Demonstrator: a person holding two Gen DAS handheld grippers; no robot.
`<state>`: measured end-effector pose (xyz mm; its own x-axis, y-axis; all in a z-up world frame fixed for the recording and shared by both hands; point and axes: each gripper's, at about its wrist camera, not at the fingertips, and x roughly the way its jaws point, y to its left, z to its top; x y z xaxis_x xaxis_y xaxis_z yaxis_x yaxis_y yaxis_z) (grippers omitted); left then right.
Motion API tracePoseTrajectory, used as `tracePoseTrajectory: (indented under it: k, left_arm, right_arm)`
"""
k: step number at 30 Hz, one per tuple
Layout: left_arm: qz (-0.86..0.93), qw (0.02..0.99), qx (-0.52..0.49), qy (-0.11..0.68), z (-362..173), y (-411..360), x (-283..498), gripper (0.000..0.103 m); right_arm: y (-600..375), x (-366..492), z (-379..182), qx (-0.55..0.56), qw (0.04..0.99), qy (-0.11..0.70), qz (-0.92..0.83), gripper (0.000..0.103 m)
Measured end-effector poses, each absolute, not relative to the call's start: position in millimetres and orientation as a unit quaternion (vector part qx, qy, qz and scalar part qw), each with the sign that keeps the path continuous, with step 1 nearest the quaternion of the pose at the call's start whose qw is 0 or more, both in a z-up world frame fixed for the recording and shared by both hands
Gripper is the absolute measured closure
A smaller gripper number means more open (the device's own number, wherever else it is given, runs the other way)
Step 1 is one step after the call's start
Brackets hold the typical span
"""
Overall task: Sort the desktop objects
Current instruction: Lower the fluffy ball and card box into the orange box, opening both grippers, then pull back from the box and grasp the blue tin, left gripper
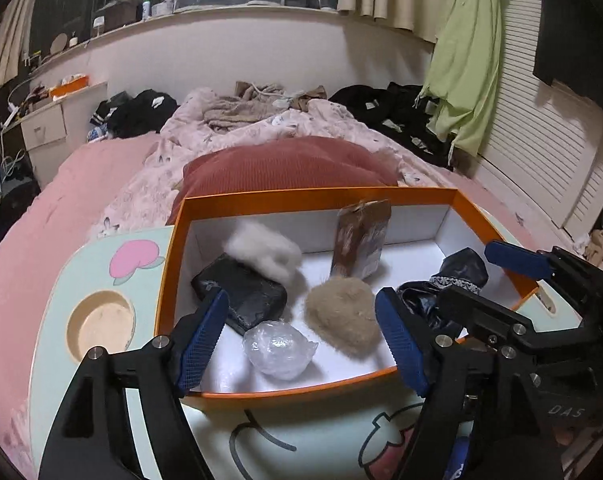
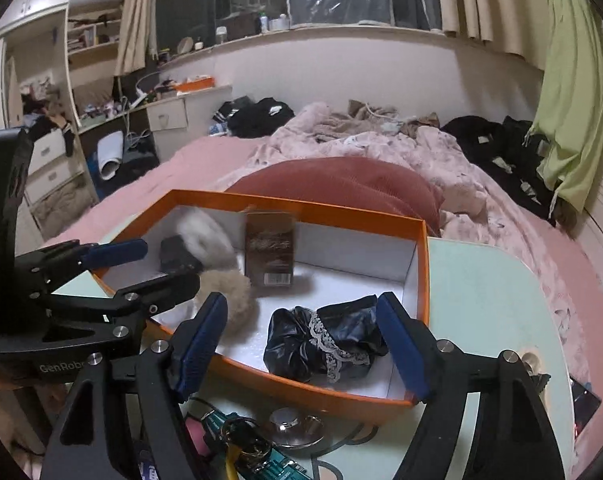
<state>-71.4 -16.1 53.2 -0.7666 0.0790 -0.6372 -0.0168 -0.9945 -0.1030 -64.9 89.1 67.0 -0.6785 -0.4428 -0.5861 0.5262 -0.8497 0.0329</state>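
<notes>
An orange box [image 1: 301, 195] with a white inside stands on a pale green lap table [image 1: 57, 304]. In it lie a black pouch [image 1: 241, 292], a white fluffy ball [image 1: 263, 250], a beige fluffy ball [image 1: 343, 312], a clear plastic-wrapped lump [image 1: 279, 348], an upright brown carton [image 1: 359, 240] and a shiny black scrunchie with lace trim [image 2: 321, 340]. My left gripper [image 1: 300, 304] hangs open over the box's near left part, holding nothing. Open and holding nothing too, my right gripper [image 2: 301, 304] hovers above the scrunchie. Each gripper shows in the other's view: right gripper [image 1: 489, 276], left gripper [image 2: 157, 266].
A bunch of keys [image 2: 237, 440] and a round metal piece [image 2: 285, 420] lie on the table in front of the box [image 2: 301, 392]. The table has a round cup recess [image 1: 101, 324]. A red pillow [image 1: 289, 168] and a cluttered pink bed lie behind.
</notes>
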Motion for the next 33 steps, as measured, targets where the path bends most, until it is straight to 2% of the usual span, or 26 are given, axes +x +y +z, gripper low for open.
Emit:
tracePoseTrajectory:
  k: [17, 21, 26, 33]
  left_arm:
    - [0.945, 0.017, -0.322, -0.061, 54, -16, -54, 0.027]
    - [0.956, 0.024, -0.283, -0.076, 66, -20, -31, 0.027]
    - [0.96, 0.036, -0.271, -0.054, 83, -17, 0, 0.027]
    - [0.927, 0.082, -0.365, -0.013, 54, -11, 47, 0.027]
  right_arm:
    - [93, -64, 67, 0.285, 0.267, 0.073, -0.918, 0.026]
    - [99, -42, 80, 0.248, 0.26, 0.067, -0.931, 0.02]
    - [111, -8, 94, 0.238, 0.266, 0.069, -0.932, 0.016]
    - [146, 45, 57, 0.321, 0.275, 0.095, -0.901, 0.016]
